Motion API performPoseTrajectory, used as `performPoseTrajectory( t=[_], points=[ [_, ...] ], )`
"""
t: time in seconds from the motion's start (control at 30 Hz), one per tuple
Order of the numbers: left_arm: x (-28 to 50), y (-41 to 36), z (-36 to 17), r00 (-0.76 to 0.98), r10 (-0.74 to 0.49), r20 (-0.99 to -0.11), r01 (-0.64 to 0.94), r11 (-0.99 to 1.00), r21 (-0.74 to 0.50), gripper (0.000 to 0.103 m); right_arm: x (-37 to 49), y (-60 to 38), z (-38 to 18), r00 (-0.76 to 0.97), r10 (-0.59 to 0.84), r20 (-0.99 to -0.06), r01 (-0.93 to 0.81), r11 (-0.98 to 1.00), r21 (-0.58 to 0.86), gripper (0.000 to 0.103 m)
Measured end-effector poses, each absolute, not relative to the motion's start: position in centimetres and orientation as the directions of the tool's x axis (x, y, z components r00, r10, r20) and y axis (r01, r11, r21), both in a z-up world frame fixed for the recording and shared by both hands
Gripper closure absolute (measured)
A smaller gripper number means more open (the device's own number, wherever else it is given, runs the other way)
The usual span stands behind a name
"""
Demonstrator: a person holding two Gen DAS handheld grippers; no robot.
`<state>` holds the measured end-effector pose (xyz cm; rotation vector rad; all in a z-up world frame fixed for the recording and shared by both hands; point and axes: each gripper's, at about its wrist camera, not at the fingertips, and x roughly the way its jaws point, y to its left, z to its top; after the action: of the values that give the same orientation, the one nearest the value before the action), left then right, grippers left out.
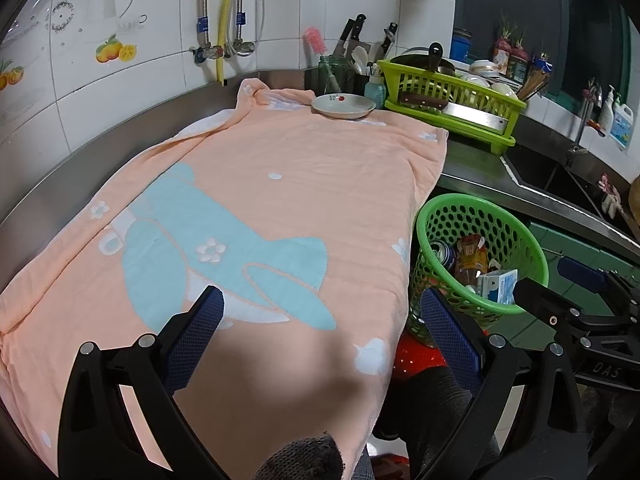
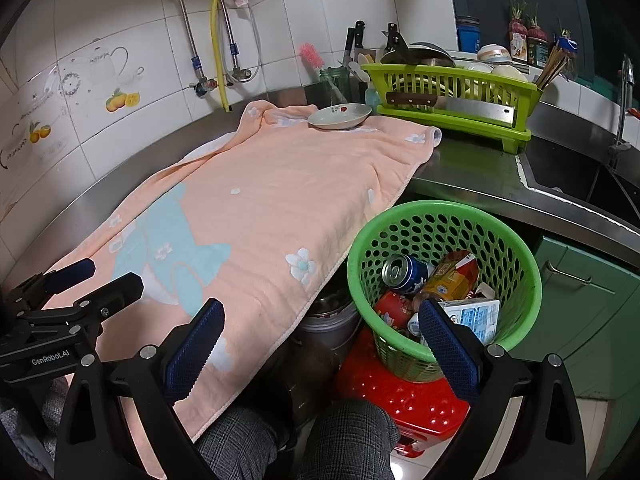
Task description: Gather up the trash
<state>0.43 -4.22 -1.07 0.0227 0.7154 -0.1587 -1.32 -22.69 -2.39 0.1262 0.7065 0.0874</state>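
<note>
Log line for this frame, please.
left gripper open, empty | right gripper open, empty | trash in green basket | towel bare

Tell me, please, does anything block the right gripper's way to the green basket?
Nothing visible does: the open right gripper hangs just before the green basket, whose top is uncovered, with a can and carton inside.

The green perforated basket beside the counter edge holds a blue can, carton and wrappers.
</note>
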Motion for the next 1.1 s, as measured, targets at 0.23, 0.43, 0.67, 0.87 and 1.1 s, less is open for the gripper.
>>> performPoseTrajectory(
  t=[0.23, 0.43, 0.67, 0.87, 1.1],
  points=[
    [0.38, -4.39, -1.15, 0.741, -0.150, -0.654, 0.165, 0.986, -0.039, 0.006, -1.33, -22.75, -2.38, 0.758, 0.122, -0.641, -0.037, 0.989, 0.145, 0.009],
    [0.16, -4.36, -1.13, 0.745, -0.168, -0.646, 0.175, 0.983, -0.054, 0.006, -1.34, -22.75, -2.26, 0.758, 0.116, -0.642, -0.031, 0.989, 0.143, 0.009],
    [0.08, -4.56, -1.22, 0.749, -0.171, -0.640, 0.181, 0.982, -0.051, 0.006, -1.41, -22.98, -2.39, 0.758, 0.113, -0.642, -0.023, 0.989, 0.147, 0.009],
    [-0.03, -4.63, -1.13, 0.756, -0.160, -0.635, 0.174, 0.984, -0.042, 0.006, -1.37, -23.06, -2.53, 0.757, 0.116, -0.643, -0.024, 0.988, 0.150, 0.009],
    [-0.11, -4.86, -1.08, 0.758, -0.163, -0.631, 0.181, 0.983, -0.036, 0.006, -1.39, -23.04, -2.56, 0.758, 0.114, -0.643, -0.023, 0.989, 0.148, 0.009]
  ],
)
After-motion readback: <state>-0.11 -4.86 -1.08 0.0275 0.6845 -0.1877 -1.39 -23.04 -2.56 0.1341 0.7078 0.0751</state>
